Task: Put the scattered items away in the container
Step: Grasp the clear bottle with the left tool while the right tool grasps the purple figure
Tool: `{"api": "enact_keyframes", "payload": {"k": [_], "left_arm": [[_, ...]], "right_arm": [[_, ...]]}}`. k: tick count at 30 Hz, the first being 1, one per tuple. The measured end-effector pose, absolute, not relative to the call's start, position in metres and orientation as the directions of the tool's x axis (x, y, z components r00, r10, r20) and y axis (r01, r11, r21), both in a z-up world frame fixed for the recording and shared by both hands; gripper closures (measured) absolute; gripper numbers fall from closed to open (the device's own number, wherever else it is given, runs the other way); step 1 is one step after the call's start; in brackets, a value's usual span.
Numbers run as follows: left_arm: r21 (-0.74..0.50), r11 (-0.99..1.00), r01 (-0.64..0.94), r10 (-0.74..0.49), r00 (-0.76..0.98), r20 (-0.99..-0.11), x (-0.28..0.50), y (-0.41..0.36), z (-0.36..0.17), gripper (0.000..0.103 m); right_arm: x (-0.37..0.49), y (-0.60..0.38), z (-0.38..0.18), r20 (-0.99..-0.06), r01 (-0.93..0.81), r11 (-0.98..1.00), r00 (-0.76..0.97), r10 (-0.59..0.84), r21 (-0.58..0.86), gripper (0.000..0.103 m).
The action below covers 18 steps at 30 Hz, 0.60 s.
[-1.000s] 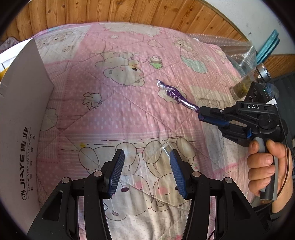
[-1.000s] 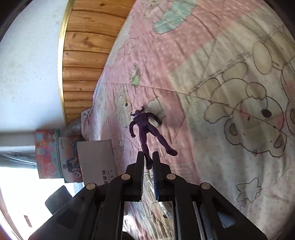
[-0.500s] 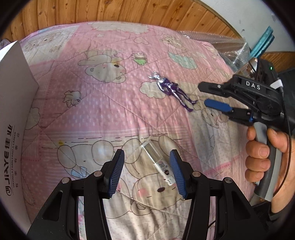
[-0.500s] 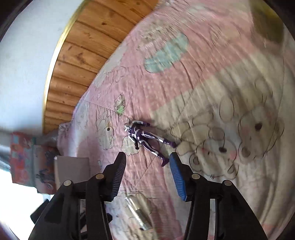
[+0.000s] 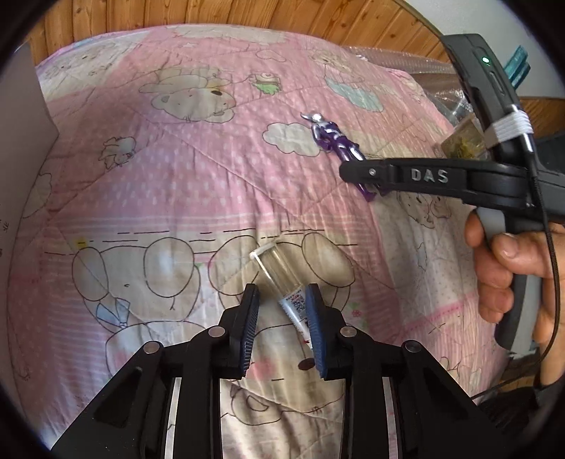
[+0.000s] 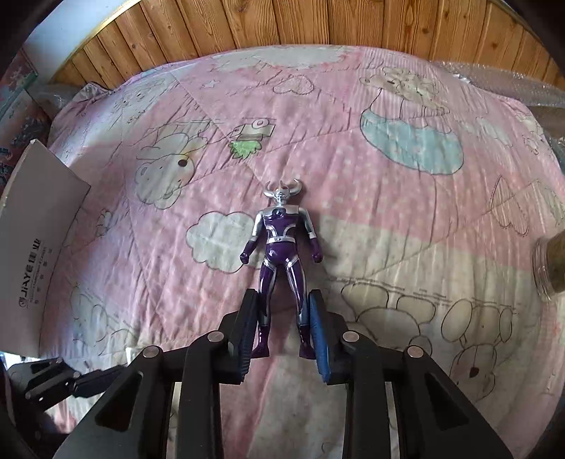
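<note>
Both grippers are down over the bed (image 5: 197,183), which is covered by a pink quilt printed with cartoon bears. The left gripper (image 5: 280,303) has just been closing, and a clear tube (image 5: 279,273) with a printed label lies slantwise on the quilt between its fingers; the right-hand blue pad seems to touch the labelled end, while a gap shows at the other pad, so I cannot tell whether the tube is gripped. The right gripper (image 6: 284,314) has also just been narrowing, and its fingers straddle the legs of a purple and silver figure (image 6: 280,247) lying face up on the quilt, head pointing toward the wooden wall (image 6: 317,24). Slim gaps show on both sides of the legs, so the fingers are apart and not yet pressing. A hand (image 5: 508,279) grips the right tool's handle. A white box (image 6: 39,254) stands at the left edge of the bed, well apart from both items. A jar (image 6: 551,263) of something brownish lies at the right edge.
</note>
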<state>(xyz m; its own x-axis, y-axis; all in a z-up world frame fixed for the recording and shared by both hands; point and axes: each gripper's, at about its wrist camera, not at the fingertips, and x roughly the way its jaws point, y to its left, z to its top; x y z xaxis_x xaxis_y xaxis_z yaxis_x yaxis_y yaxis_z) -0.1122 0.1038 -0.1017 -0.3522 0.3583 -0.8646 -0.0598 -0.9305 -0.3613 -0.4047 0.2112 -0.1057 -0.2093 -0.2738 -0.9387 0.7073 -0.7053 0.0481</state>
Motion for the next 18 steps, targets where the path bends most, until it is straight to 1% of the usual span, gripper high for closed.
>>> {"api": "enact_keyframes", "payload": {"k": [3,6,7,8,9,10,11,12,13,14,18], "left_arm": [[-0.375,-0.927,-0.034,0.361,-0.36,-0.86,-0.114,0.098,-0.104,0.071],[-0.394,-0.919,-0.015,0.371,-0.372,-0.851,-0.119,0.104,-0.106,0.054],[-0.393,-0.919,-0.019,0.371,-0.374,-0.85,-0.121,0.108,-0.105,0.044],[-0.384,-0.923,-0.022,0.363,-0.379,-0.851,-0.121,0.112,-0.104,0.042],[-0.363,-0.931,-0.035,0.346,-0.391,-0.853,-0.12,0.117,-0.104,0.042],[-0.328,-0.943,-0.061,0.324,-0.404,-0.856,-0.12,0.122,-0.104,0.048],[-0.274,-0.958,-0.082,0.282,-0.418,-0.863,-0.119,0.128,-0.105,0.075],[-0.236,-0.967,-0.091,0.252,-0.429,-0.867,-0.12,0.13,-0.106,0.079],[-0.234,-0.967,-0.098,0.253,-0.433,-0.865,-0.12,0.129,-0.106,0.083],[-0.245,-0.965,-0.097,0.263,-0.429,-0.864,-0.121,0.126,-0.106,0.085],[-0.316,-0.947,-0.063,0.312,-0.42,-0.852,-0.122,0.11,-0.101,0.085]], "right_arm": [[-0.396,0.214,-0.103,-0.945,0.733,-0.679,-0.191,-0.267,0.044,0.073],[-0.394,0.214,-0.11,-0.946,0.739,-0.674,-0.213,-0.245,0.008,0.072],[-0.394,0.213,-0.114,-0.945,0.739,-0.673,-0.225,-0.238,-0.006,0.072],[-0.393,0.213,-0.116,-0.94,0.742,-0.67,-0.238,-0.244,-0.014,0.071],[-0.392,0.213,-0.117,-0.938,0.743,-0.669,-0.244,-0.247,-0.017,0.071],[-0.392,0.213,-0.117,-0.939,0.74,-0.672,-0.239,-0.248,-0.011,0.072],[-0.393,0.215,-0.116,-0.939,0.737,-0.676,-0.227,-0.258,0.008,0.073],[-0.394,0.216,-0.114,-0.938,0.732,-0.681,-0.217,-0.269,0.026,0.073],[-0.395,0.218,-0.111,-0.936,0.725,-0.688,-0.217,-0.278,0.036,0.073],[-0.395,0.221,-0.108,-0.932,0.72,-0.693,-0.216,-0.29,0.048,0.073],[-0.396,0.229,-0.089,-0.914,0.707,-0.699,-0.205,-0.349,0.108,0.074]]}}
